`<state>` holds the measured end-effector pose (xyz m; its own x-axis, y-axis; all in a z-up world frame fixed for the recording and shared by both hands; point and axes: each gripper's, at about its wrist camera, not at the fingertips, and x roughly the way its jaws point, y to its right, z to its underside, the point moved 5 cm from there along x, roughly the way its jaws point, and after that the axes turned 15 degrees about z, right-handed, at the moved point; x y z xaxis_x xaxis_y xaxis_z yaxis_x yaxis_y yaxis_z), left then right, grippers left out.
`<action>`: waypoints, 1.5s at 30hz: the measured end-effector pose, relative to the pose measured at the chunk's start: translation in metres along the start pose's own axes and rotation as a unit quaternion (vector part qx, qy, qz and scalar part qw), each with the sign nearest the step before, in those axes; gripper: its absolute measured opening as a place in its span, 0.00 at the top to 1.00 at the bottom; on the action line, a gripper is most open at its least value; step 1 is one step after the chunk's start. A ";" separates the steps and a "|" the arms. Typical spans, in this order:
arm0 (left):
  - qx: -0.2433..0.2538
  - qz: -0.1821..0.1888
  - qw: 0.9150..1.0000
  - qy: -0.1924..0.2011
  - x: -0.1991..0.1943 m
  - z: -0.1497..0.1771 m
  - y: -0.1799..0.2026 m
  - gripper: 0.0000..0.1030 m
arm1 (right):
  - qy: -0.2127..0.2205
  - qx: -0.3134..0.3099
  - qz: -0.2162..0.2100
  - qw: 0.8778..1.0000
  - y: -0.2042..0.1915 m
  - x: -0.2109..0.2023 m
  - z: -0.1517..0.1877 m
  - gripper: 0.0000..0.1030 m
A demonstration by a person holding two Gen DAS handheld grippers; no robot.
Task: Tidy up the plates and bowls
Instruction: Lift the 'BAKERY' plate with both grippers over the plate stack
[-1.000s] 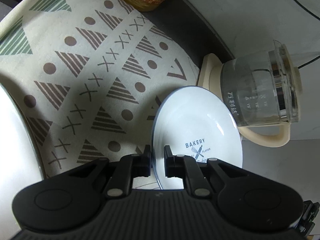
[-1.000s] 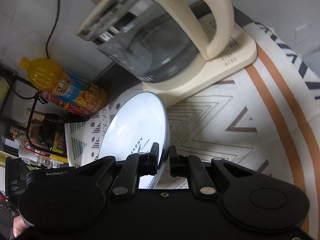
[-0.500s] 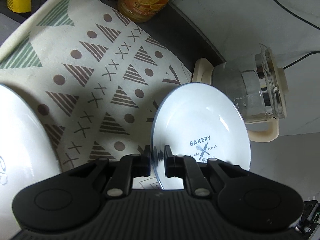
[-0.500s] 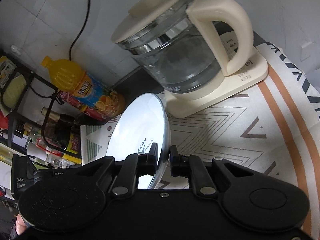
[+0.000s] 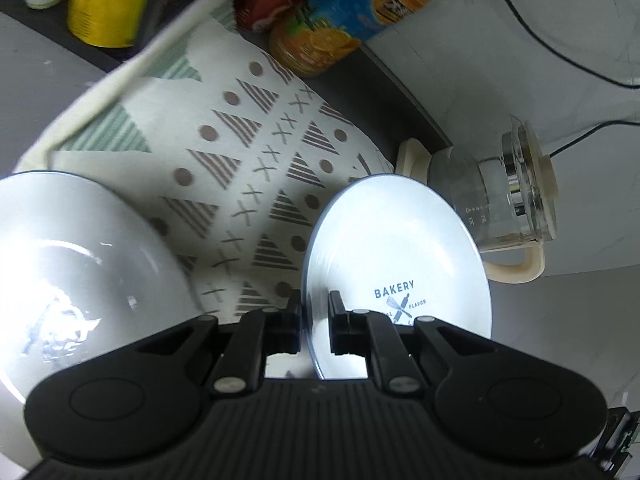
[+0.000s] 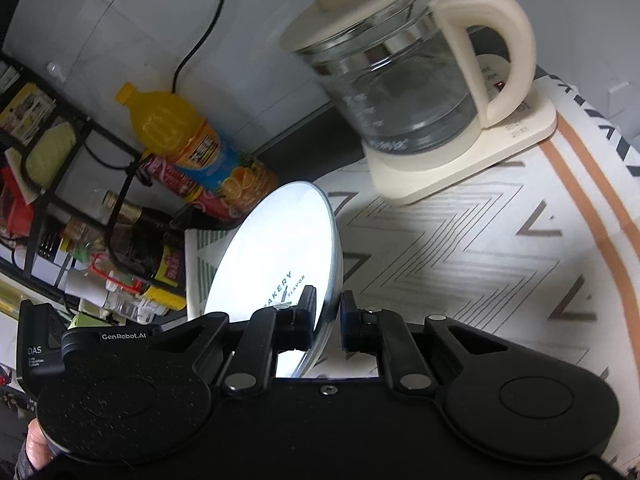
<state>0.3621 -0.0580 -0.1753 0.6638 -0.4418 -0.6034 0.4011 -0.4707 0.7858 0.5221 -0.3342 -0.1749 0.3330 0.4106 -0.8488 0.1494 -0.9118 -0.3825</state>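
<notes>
A white plate point(image 5: 400, 248) with a blue rim and a "BAKERY" print is held up on edge above the patterned mat point(image 5: 256, 152). My left gripper point(image 5: 314, 300) is shut on its near rim, the plate's face spreading to the right of the fingers. In the right wrist view the same print shows on the plate point(image 6: 280, 248), and my right gripper point(image 6: 328, 300) is shut on its rim, with the plate leaning left. A second white dish point(image 5: 80, 264) lies on the mat at the left, glaring under the light.
A glass kettle point(image 6: 400, 92) on a cream base stands at the back of the striped mat point(image 6: 480, 264). An orange juice bottle point(image 6: 192, 148) and a black rack of jars point(image 6: 60, 200) line the wall on the left. A hand point(image 6: 34, 444) shows at the bottom left.
Both grippers have risen and drawn back with the plate still gripped. The kettle looks farther off, and the second white dish has come much further into the left wrist view.
</notes>
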 end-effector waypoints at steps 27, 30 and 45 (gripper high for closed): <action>-0.033 -0.022 0.999 0.024 -0.118 0.031 -0.102 0.90 | -0.031 -0.036 -0.005 0.999 -0.086 -0.007 0.109 0.89; -0.038 -0.027 0.999 0.025 -0.123 0.033 -0.112 0.90 | -0.037 -0.039 -0.003 0.999 -0.091 -0.003 0.118 0.89; -0.058 -0.043 0.997 0.017 -0.124 0.042 -0.143 0.90 | -0.061 -0.063 0.019 0.996 -0.100 0.012 0.146 0.89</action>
<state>0.1959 0.0322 -0.2186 0.6442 -0.3767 -0.6657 0.5258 -0.4140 0.7431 0.3751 -0.2380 -0.1999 0.2261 0.3653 -0.9030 0.2570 -0.9166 -0.3064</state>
